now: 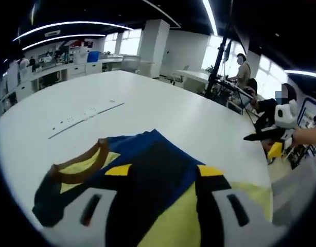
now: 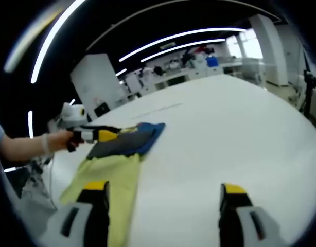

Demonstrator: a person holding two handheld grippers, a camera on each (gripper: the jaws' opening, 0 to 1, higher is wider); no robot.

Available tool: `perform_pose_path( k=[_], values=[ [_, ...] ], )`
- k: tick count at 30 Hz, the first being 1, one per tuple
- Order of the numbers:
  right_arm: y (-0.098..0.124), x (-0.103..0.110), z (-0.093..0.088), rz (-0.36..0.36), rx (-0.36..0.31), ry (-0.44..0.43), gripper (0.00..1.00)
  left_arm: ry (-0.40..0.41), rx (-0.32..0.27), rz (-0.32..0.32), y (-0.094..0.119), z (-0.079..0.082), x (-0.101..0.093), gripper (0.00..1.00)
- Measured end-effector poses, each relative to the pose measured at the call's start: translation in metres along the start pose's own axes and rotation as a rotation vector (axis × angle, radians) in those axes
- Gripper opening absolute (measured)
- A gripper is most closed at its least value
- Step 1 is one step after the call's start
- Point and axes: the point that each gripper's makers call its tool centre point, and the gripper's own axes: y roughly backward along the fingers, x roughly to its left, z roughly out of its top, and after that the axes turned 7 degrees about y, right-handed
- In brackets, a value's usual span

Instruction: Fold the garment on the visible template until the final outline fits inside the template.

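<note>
A garment (image 1: 147, 149) of blue, black and yellow cloth with a brown-trimmed neck lies on the white table (image 1: 147, 103). In the left gripper view my left gripper (image 1: 164, 172) is open, its yellow-tipped jaws wide apart with the garment's dark and yellow cloth between them. The right gripper (image 1: 274, 133), held by a hand, hovers off the table's right edge. In the right gripper view the garment (image 2: 124, 144) is partly folded, blue at the far end and yellow near. My right gripper (image 2: 164, 191) is open, its left jaw over the yellow cloth. The left gripper (image 2: 99, 135) sits at the garment's left edge.
A thin strip with small marks (image 1: 86, 116) runs across the table beyond the garment. Seated people (image 1: 245, 69) and a dark stand pole (image 1: 222, 56) are past the table's far right edge. Desks and pillars fill the background. Bare white tabletop (image 2: 225, 134) spreads right of the garment.
</note>
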Motion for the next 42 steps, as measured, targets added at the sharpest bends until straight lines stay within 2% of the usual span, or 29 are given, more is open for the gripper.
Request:
perform_pose_path(
  k=[8,11,13,16,18,21,24,25,27,30,34,35,39,42],
  values=[
    [-0.020,0.017,0.010,0.052,0.003,0.035,0.88,0.013,-0.017,0.142,0.063,0.007,0.067,0.39],
    [-0.024,0.021,0.010,0.066,0.009,0.045,0.88,0.014,-0.014,0.206,0.084,0.004,0.090,0.39],
    [-0.026,0.022,0.010,0.073,0.012,0.050,0.88,0.030,-0.009,0.250,0.095,-0.001,0.106,0.37],
    [-0.027,0.025,0.009,0.080,0.016,0.051,0.88,0.056,0.028,0.331,0.113,-0.016,0.134,0.30],
    [-0.027,0.024,0.008,0.080,0.018,0.052,0.88,0.050,0.044,0.347,0.116,-0.022,0.139,0.29],
    [-0.027,0.025,0.006,0.081,0.027,0.048,0.88,0.055,0.081,0.397,0.123,-0.037,0.159,0.25],
    [-0.029,0.024,0.003,0.084,0.033,0.045,0.89,0.082,0.088,0.405,0.121,-0.041,0.163,0.18],
    [-0.030,0.024,0.003,0.084,0.034,0.043,0.89,0.091,0.099,0.410,0.119,-0.047,0.171,0.17],
    [-0.030,0.024,0.003,0.084,0.038,0.046,0.89,0.093,0.108,0.417,0.117,-0.052,0.171,0.17],
    [-0.032,0.022,0.003,0.081,0.043,0.044,0.89,0.167,0.101,0.420,0.110,-0.060,0.180,0.16],
    [-0.032,0.020,0.002,0.075,0.048,0.045,0.89,0.280,0.081,0.432,0.111,-0.067,0.170,0.13],
    [-0.032,0.020,0.002,0.074,0.047,0.042,0.89,0.313,0.066,0.432,0.111,-0.067,0.173,0.11],
    [-0.032,0.019,0.000,0.067,0.051,0.034,0.88,0.346,0.063,0.434,0.107,-0.070,0.182,0.06],
    [-0.033,0.018,-0.004,0.065,0.055,0.031,0.88,0.374,0.061,0.429,0.106,-0.069,0.176,0.02]
  ],
)
